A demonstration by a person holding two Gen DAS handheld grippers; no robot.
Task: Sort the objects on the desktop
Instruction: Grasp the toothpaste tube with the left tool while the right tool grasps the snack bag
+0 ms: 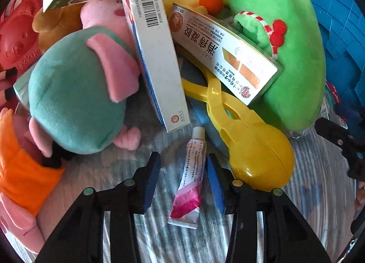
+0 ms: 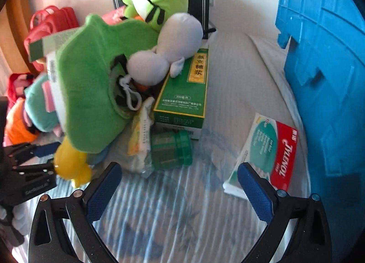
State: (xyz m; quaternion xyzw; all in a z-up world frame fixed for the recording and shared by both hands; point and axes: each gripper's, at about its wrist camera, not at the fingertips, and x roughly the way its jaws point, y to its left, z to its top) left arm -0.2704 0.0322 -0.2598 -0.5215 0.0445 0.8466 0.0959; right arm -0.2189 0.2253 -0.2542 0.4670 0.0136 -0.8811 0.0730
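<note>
A striped cloth covers the bench [image 1: 159, 235], crowded with toys and medicine boxes beside a blue crate [image 2: 324, 62]. The left claw [image 1: 183, 180] is spread around a small ointment tube [image 1: 190, 178] lying flat between its pads, not yet pinched. The right claw [image 2: 179, 192] hangs released, a Tylenol box [image 2: 267, 153] just beside its right finger.

We see a striped tabletop [image 2: 173, 206], ointment tube [image 1: 190, 178], Tylenol box [image 2: 267, 155], green jar [image 2: 171, 148] lying on it.

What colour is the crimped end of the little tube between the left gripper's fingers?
Pink and magenta stripes on the small tube, white body above; clearest in the left wrist view.
</note>
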